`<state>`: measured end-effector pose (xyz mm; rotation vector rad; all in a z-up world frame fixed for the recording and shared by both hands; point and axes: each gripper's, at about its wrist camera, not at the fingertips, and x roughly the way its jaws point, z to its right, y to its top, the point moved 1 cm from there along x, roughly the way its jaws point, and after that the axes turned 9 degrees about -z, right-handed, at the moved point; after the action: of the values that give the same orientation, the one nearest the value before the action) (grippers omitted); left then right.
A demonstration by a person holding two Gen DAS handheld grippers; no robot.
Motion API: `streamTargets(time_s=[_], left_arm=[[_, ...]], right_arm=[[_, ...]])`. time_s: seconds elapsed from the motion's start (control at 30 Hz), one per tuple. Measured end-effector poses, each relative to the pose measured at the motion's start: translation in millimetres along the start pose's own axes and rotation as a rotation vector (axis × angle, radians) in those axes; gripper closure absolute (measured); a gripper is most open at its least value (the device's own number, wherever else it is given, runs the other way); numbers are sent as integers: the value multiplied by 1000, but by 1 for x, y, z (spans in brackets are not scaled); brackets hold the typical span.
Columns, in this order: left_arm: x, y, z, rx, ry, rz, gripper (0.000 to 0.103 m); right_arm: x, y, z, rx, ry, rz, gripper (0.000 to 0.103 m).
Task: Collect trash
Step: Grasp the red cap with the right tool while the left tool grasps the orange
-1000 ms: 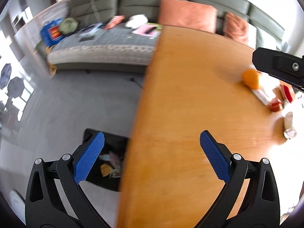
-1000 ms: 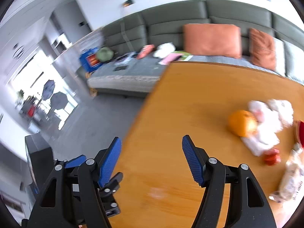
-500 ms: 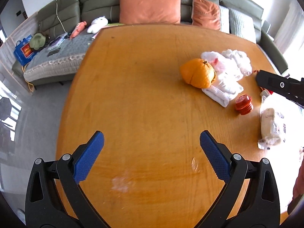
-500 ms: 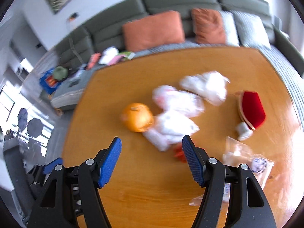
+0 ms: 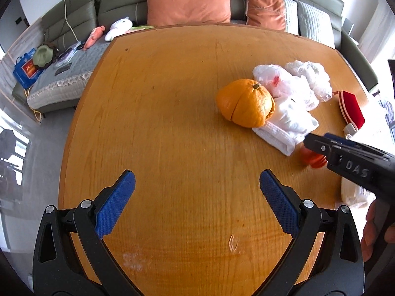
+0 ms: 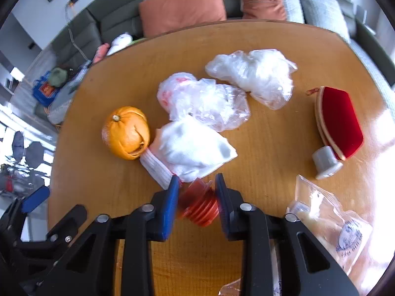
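Note:
A small red ribbed piece of trash [image 6: 198, 204] lies on the wooden table [image 5: 160, 98] near its right side. My right gripper [image 6: 196, 185] is closing on it, and both blue pads touch its sides. In the left wrist view the right gripper [image 5: 311, 143] reaches in from the right and half hides the red piece [image 5: 312, 159]. My left gripper [image 5: 197, 180] hangs open over bare wood with nothing between its fingers. An orange peel [image 6: 126, 133] sits left of the red piece, against a white cloth [image 6: 190, 148].
Two crumpled clear plastic bags [image 6: 205, 101] [image 6: 254, 74] lie behind the cloth. A red velvet brush with a grey handle [image 6: 338, 120] and a clear packet [image 6: 328, 222] are at the right. A sofa with orange cushions [image 5: 190, 2] stands beyond the table. A person's hand [image 5: 372, 229] shows at the right.
Both grippers swung right from the table's left edge to over the table. The right gripper dropped toward the red ribbed piece and its jaws closed in on it. The left gripper stayed open.

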<state>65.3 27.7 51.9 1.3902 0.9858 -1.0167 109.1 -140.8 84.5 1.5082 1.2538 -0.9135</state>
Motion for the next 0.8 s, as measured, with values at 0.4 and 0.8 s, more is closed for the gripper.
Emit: streamTargets(time_s=[0.4, 0.8], left_arm=[[24, 53, 36, 57, -24, -12, 6], [64, 89, 45, 58, -57, -26, 25]], right_arm=[[-55, 25, 39, 80, 58, 182, 88], [-61, 46, 35, 94, 90, 200, 96]])
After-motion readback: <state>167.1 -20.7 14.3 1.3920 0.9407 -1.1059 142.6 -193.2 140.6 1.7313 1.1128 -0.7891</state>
